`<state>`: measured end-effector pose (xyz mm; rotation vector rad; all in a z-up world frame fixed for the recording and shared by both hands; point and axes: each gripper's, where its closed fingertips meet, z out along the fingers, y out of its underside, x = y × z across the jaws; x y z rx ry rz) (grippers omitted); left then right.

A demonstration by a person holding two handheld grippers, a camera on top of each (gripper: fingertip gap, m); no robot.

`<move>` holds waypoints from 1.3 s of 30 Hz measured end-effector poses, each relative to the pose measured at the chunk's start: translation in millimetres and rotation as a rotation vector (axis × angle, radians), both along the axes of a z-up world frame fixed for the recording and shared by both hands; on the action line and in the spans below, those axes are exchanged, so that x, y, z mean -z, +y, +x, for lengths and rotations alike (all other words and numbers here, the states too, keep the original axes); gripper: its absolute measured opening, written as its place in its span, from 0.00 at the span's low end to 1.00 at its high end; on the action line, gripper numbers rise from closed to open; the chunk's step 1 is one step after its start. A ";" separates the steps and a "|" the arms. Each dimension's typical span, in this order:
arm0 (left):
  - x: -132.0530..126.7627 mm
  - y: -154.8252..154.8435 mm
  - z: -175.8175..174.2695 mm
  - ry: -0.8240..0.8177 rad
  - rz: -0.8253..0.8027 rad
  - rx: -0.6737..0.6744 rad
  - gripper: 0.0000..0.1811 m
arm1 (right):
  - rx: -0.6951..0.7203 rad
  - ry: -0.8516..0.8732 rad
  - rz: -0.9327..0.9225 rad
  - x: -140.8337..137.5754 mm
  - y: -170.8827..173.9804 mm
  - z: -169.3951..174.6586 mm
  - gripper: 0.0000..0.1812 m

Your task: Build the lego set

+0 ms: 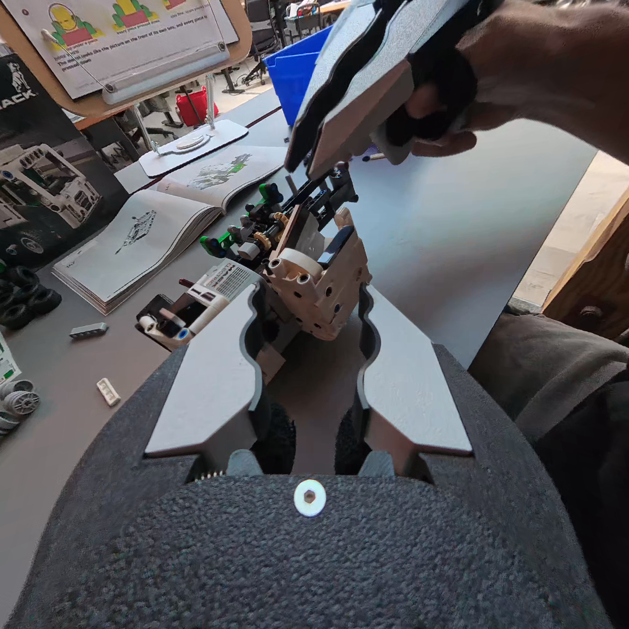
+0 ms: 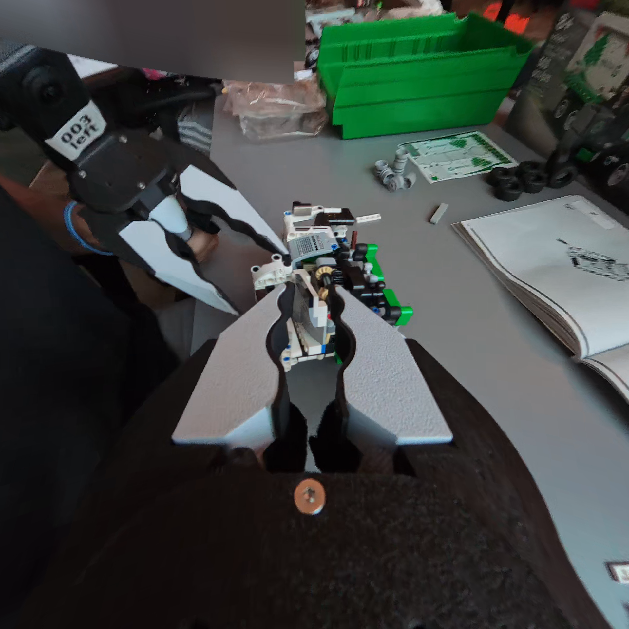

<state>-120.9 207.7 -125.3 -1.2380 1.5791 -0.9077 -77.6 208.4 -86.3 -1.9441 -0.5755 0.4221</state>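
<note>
The step in hand looks like mid-assembly of the chassis: the half-built lego truck frame of white, black and green technic pieces [image 2: 326,282] is held up off the grey worktop [image 2: 459,374] between both tools, probably being steadied or turned so another piece can be pressed on. The left gripper [image 1: 308,299] has its grey fingers standing apart on either side of the white end block of the frame; whether they actually pinch it I cannot tell, since a gap shows beside the block. The right gripper [image 2: 308,299] has its fingers drawn in narrowly around the frame's white and grey mid-section, and seems clamped on it. In the left wrist view that gripper comes down from above onto the far black end of the frame. The next move likely calls for one tool to keep a firm hold while the other lets go to fetch a loose part, such as the small grey beam [image 2: 439,213] lying on the worktop towards its far edge, beside the open instruction booklet [image 2: 551,269] along the right edge.
</note>
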 end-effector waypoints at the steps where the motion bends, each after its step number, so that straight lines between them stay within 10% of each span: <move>1: -1.5 2.1 1.5 0.003 0.024 -0.017 0.28 | -0.037 -0.026 -0.030 3.8 0.2 -4.5 0.11; 11: 9.7 5.4 2.6 0.039 -0.052 0.012 0.20 | -0.078 -0.232 -0.011 16.7 6.0 -4.4 0.00; 23: 17.7 3.7 3.4 0.092 -0.115 0.051 0.18 | 0.003 0.067 -0.006 15.9 -1.1 11.5 0.00; 39: 18.0 6.5 4.9 0.103 -0.173 0.053 0.17 | 0.038 -0.054 -0.030 30.3 10.8 5.7 0.08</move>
